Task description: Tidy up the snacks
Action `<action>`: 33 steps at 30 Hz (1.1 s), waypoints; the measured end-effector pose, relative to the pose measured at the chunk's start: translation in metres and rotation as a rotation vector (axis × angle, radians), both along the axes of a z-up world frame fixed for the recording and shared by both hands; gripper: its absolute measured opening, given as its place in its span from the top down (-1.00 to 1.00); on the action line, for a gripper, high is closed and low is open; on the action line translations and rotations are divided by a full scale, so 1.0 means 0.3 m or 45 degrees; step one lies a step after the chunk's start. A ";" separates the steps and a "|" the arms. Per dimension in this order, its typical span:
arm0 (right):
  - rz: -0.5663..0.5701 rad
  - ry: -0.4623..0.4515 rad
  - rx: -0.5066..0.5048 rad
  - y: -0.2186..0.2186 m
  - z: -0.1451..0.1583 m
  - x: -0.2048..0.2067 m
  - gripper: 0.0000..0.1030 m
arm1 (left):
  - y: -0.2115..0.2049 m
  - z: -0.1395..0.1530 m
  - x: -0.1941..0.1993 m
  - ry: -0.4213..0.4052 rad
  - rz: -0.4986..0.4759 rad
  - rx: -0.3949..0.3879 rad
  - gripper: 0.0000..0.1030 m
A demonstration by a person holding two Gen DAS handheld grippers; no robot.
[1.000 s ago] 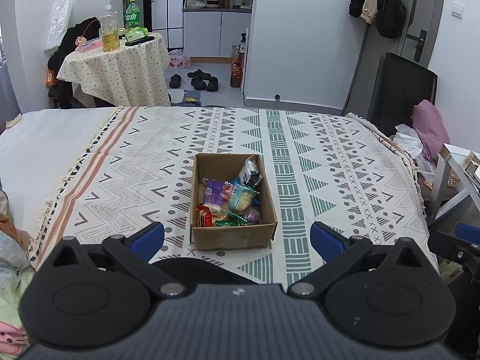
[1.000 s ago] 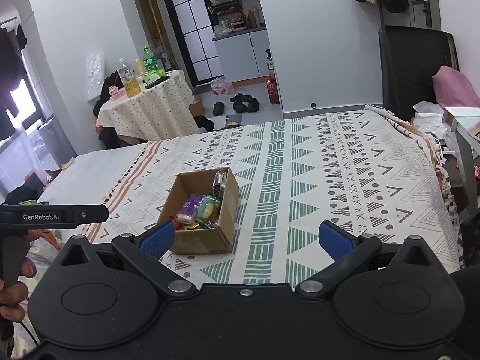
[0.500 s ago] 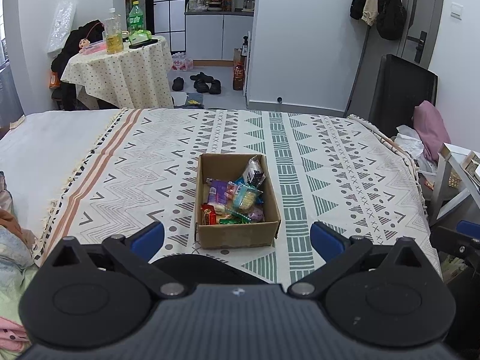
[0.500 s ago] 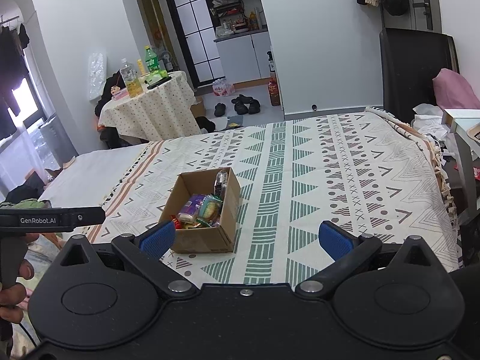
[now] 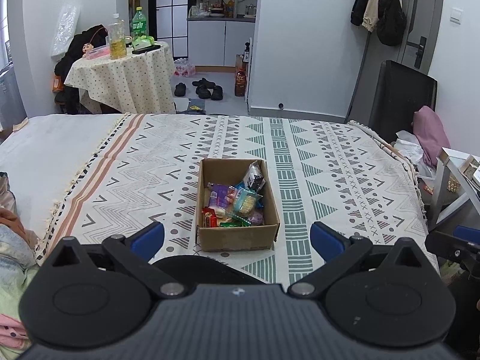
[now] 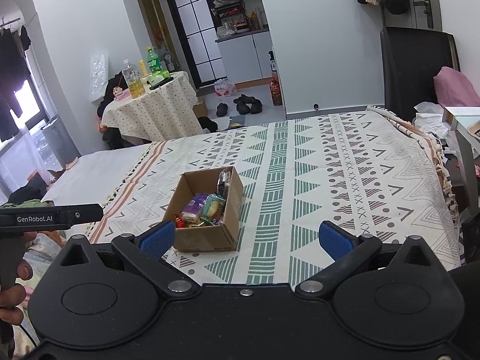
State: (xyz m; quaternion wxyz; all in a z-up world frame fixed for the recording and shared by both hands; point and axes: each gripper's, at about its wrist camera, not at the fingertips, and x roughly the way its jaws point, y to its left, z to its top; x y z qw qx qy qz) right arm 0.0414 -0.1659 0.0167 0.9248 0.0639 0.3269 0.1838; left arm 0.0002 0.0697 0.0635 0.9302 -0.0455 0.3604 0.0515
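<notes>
An open cardboard box (image 5: 237,237) sits on the patterned bedspread (image 5: 330,174), filled with several wrapped snacks (image 5: 234,202) in purple, blue, red and green. In the right wrist view the same box (image 6: 207,241) lies left of centre, snacks (image 6: 204,208) inside. My left gripper (image 5: 237,237) hangs open just before the box's near wall, blue pads wide apart and empty. My right gripper (image 6: 246,235) is also open and empty, its left pad near the box's front corner. The left tool's body (image 6: 51,217) shows at the left edge, held by a hand (image 6: 12,294).
A round table (image 5: 120,81) with bottles stands beyond the bed on the left. Shoes (image 5: 204,88) lie on the floor near the kitchen doorway. A black chair (image 5: 402,99) and a pink bag (image 5: 432,138) are at the right, with a small white table (image 5: 456,174).
Both views have shifted slightly; the box appears a bit lower and closer in the left wrist view. Both grippers stay open and the box has not moved.
</notes>
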 end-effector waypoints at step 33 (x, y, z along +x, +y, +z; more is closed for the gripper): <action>0.005 -0.001 -0.005 0.003 0.004 -0.023 -1.00 | -0.025 -0.021 0.007 0.016 -0.029 0.002 -1.00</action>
